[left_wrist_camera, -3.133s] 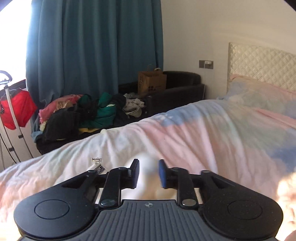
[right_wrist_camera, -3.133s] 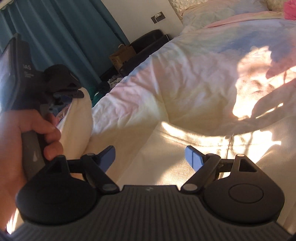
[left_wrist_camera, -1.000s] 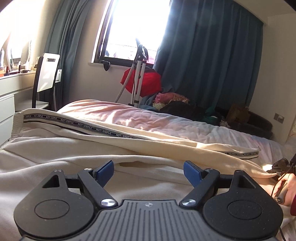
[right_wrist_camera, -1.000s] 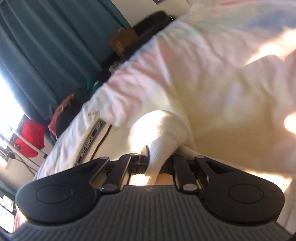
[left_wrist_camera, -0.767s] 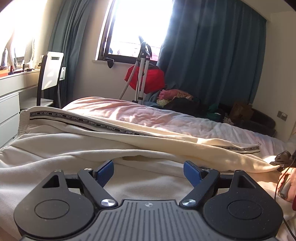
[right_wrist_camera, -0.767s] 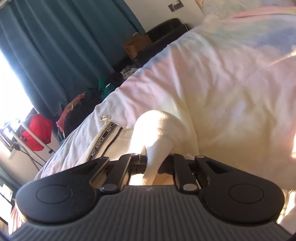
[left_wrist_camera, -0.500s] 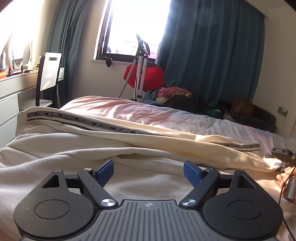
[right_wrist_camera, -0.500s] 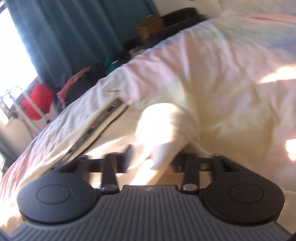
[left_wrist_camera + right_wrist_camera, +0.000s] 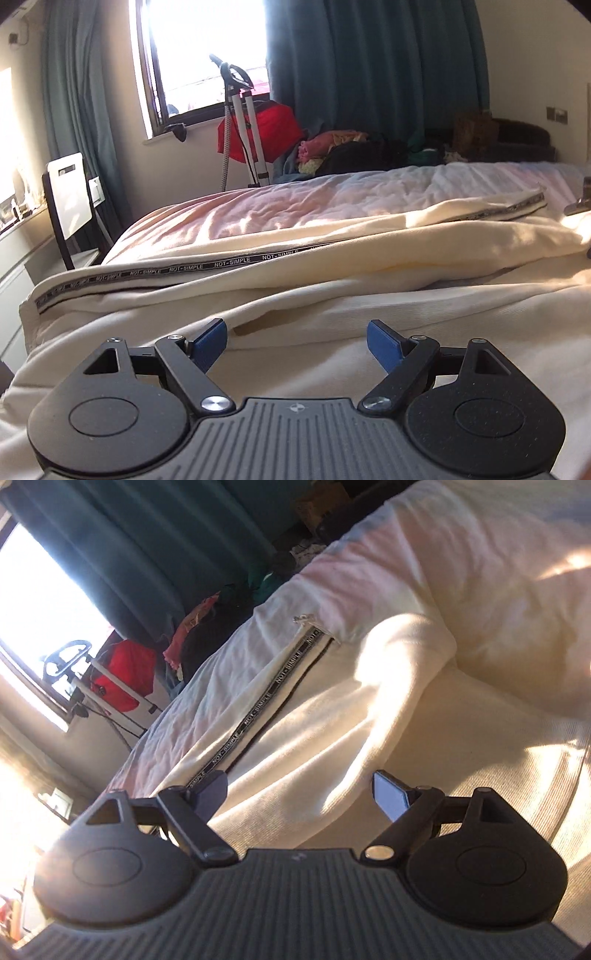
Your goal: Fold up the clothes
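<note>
A cream garment (image 9: 332, 266) with a black "NOT-SIMPLE" zipper tape (image 9: 229, 263) lies spread on the bed. My left gripper (image 9: 297, 339) is open and empty, low over the cream cloth. In the right wrist view the same garment (image 9: 332, 738) shows with its zipper tape (image 9: 258, 709) and a ribbed cuff (image 9: 410, 646) folded over the body. My right gripper (image 9: 306, 794) is open and empty just above the cloth, with the cuff lying free ahead of it.
The bed has a pastel pink and blue cover (image 9: 295, 199). Beyond it stand a pile of clothes (image 9: 351, 147), a red bag on a stand (image 9: 258, 125), teal curtains (image 9: 388, 62), a white chair (image 9: 70, 192) and a dark sofa (image 9: 517, 136).
My right gripper was shut on the ribbed cuff; its jaws have opened and the cuff now lies on the garment. My left gripper stayed open and shifted slightly over the cloth.
</note>
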Action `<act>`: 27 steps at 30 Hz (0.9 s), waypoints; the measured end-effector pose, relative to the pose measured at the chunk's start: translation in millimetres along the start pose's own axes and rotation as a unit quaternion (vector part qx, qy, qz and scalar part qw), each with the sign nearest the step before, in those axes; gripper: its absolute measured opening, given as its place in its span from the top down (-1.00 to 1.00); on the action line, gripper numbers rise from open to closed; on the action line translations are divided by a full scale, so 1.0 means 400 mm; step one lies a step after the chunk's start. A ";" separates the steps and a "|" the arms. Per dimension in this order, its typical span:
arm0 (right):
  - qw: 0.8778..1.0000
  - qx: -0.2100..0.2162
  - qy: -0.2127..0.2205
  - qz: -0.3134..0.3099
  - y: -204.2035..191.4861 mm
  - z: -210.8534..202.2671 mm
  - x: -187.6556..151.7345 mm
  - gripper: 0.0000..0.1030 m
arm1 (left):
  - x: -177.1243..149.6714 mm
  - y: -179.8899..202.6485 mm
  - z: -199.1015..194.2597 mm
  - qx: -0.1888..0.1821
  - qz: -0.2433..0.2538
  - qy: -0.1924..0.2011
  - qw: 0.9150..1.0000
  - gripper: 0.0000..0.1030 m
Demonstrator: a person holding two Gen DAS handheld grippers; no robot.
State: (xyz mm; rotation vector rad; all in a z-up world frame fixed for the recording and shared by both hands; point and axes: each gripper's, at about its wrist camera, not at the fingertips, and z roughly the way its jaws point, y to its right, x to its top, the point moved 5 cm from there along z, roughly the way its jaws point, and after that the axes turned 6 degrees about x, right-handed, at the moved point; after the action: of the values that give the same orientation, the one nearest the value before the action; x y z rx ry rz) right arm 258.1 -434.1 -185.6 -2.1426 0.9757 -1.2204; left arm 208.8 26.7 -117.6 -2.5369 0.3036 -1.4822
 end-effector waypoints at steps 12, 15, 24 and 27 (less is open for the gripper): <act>0.994 -0.016 0.089 0.063 0.085 0.074 0.077 0.73 | 0.010 -0.054 0.208 -0.060 -0.038 0.002 0.997 0.83; 0.991 -0.027 0.114 0.059 0.087 0.080 0.100 0.81 | 0.020 -0.083 0.205 -0.086 -0.053 0.008 0.995 0.90; 0.986 -0.084 0.143 -0.022 0.088 0.061 0.138 0.83 | 0.031 -0.123 0.110 -0.147 -0.069 0.004 0.987 0.92; 0.987 -0.114 0.105 -0.033 0.125 0.090 0.113 0.78 | -0.001 -0.103 0.124 -0.134 -0.071 -0.021 0.988 0.88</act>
State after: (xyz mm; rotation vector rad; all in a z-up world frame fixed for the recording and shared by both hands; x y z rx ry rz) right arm 288.2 -498.4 -214.1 -2.2689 1.1938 -1.4510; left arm 255.2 69.2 -131.0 -2.8511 0.3441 -1.5266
